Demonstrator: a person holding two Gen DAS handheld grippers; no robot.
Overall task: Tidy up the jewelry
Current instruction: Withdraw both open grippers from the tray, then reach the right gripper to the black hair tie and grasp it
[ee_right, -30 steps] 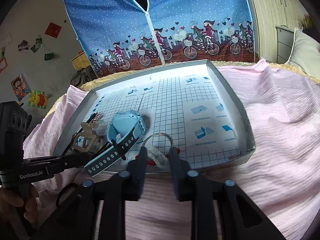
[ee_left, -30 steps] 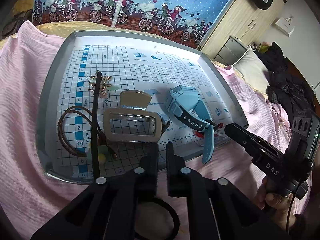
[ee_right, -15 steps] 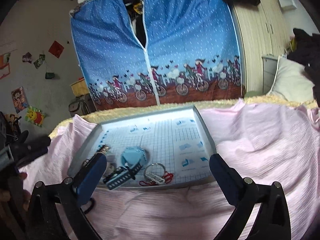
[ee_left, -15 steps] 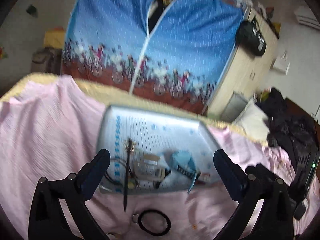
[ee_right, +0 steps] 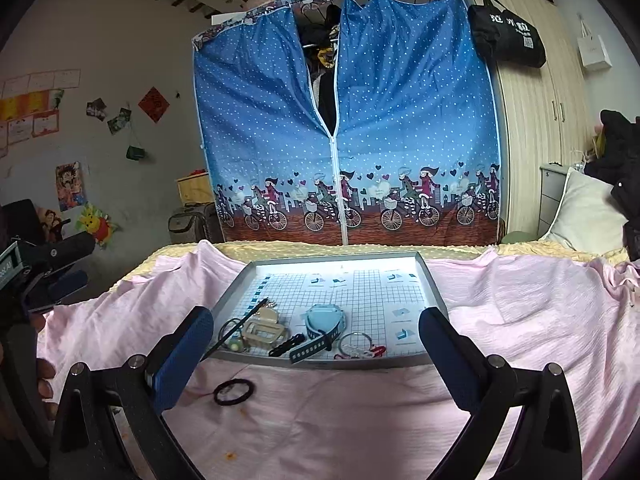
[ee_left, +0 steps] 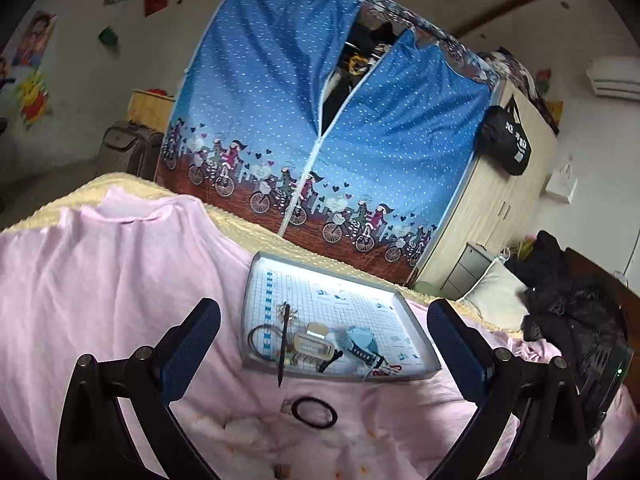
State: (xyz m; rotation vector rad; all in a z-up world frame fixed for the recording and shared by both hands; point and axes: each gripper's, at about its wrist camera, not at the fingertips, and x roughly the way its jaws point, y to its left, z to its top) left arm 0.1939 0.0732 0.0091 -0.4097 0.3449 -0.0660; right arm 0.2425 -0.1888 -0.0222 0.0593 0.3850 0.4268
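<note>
gaping wide and empty, left gripper (ee_left: 324, 340) and right gripper (ee_right: 316, 340) above tray (ee_right: 434, 286).

A blue fabric wardrobe (ee_right: 344, 140), dotted white with a band of cyclists along its foot, stands behind the bed (ee_right: 360, 400) with its pink sheet. Right of the wardrobe is a pale wooden cupboard (ee_right: 536, 136) with a black bag (ee_right: 506, 38) hung on it. Left of the wardrobe, posters (ee_right: 71, 186) dot the grey wall (ee_right: 120, 60) above a suitcase (ee_right: 194, 224).
</note>
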